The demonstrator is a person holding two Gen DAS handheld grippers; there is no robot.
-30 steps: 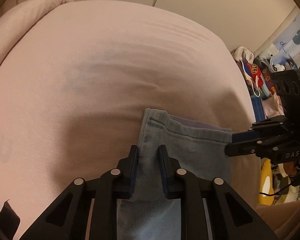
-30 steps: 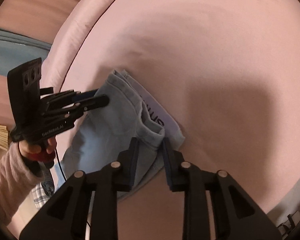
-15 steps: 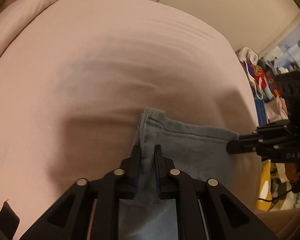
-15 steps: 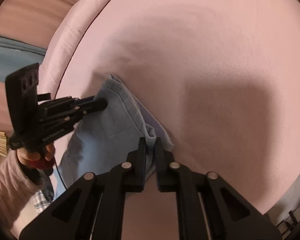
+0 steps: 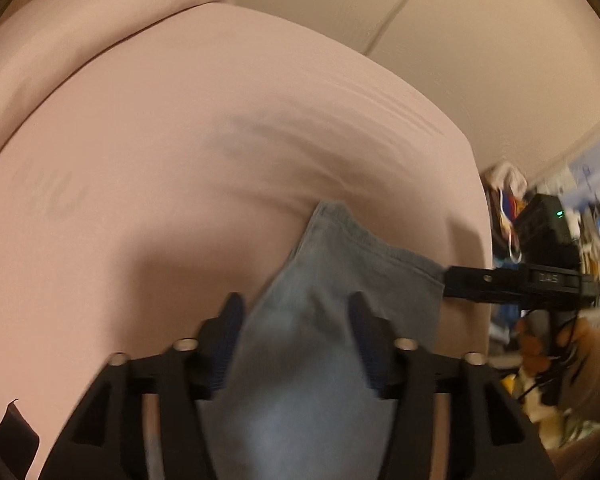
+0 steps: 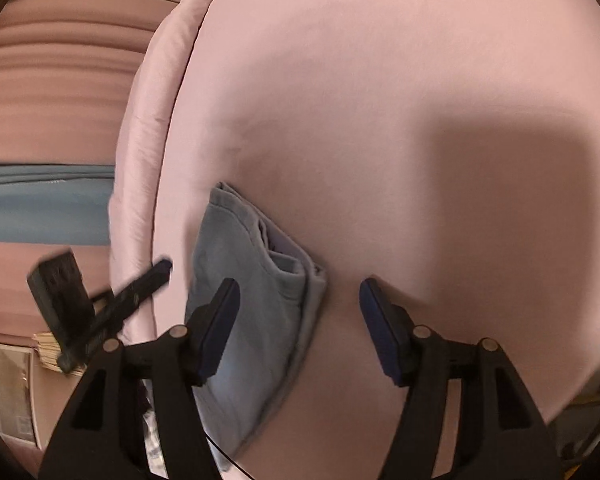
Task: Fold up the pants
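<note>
The light blue denim pants lie folded into a compact stack on a pink bed sheet, close to the near edge of the bed. In the left wrist view the stack runs lengthwise from the bottom of the frame up toward its far corner, and its far short edge slants down to the right. The left gripper is spread wide, its two blue-padded fingers straddling the stack with cloth between them but nothing pinched. The right gripper is likewise wide open and holds nothing; its left finger sits over the denim while its right finger is over bare sheet, so the layered right-hand edge of the stack lies between the jaws. In the right wrist view the layers show along that right edge, with a pale lining peeking out. The left gripper appears there just off the stack's left side, in front of a rolled pink duvet. Beyond the pants the sheet stretches wide and smooth. Cluttered coloured items crowd the room past the bed's right edge.
</note>
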